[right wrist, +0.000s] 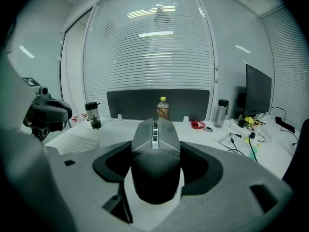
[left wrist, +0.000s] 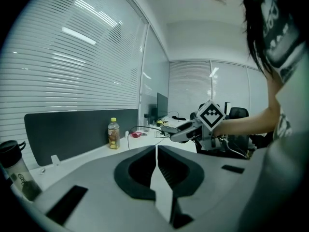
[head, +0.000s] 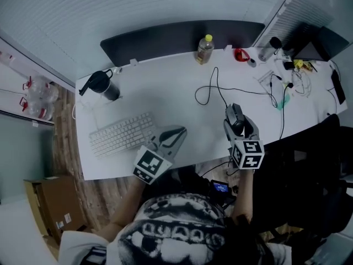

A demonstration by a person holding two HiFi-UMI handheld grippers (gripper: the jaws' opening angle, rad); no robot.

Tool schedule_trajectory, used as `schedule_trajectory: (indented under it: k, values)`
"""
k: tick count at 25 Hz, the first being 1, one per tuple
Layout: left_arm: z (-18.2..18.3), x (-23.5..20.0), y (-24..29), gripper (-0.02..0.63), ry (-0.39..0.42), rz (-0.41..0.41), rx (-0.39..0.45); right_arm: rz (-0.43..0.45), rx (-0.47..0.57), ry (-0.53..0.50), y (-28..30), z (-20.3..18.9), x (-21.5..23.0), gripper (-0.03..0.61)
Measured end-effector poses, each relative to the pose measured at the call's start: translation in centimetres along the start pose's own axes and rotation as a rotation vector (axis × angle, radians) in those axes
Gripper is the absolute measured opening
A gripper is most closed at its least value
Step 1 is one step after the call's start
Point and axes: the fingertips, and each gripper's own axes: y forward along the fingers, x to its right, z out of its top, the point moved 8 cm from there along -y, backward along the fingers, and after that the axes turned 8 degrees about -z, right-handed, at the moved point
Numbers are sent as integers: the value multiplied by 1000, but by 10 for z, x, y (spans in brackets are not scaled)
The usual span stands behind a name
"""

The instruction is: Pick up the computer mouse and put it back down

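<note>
the right gripper (head: pixel 235 110) has its fingers clamped on the sides of the dark computer mouse (right wrist: pixel 155 163) and holds it up off the white desk (head: pixel 165 93), toward the desk's 4 o'clock edge. at its 9 o'clock, the left gripper (left wrist: pixel 156 151) has its fingers pressed together on nothing, near the keyboard (head: pixel 122 134). a yellow-capped bottle (head: pixel 204 49) stands at the desk's 12 o'clock.

computer mouse (right wrist: pixel 155 168): underside hidden | bottle (right wrist: pixel 163 108) label: too small
</note>
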Motion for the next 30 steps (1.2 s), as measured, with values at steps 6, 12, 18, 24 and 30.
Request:
schedule_trajectory:
  k: [6,12,18,24,30]
  values:
    - [9,9,41,11,9,30,-4,-28,-54,11,9,-30,57,295]
    - [15,21,76,11,-11,53,-1,-32,-121,6,24,-62,103,295]
    - [19,31,99,11,-7,53,-43,-48,-200,20,44,-97,137,295]
    - [18,31,101,11,-13,79,-82,-69,-270,54,66,-130,158,295]
    - [17,27,102,11,-24,89,-111,-88,-338,79,83,-154,166,295]
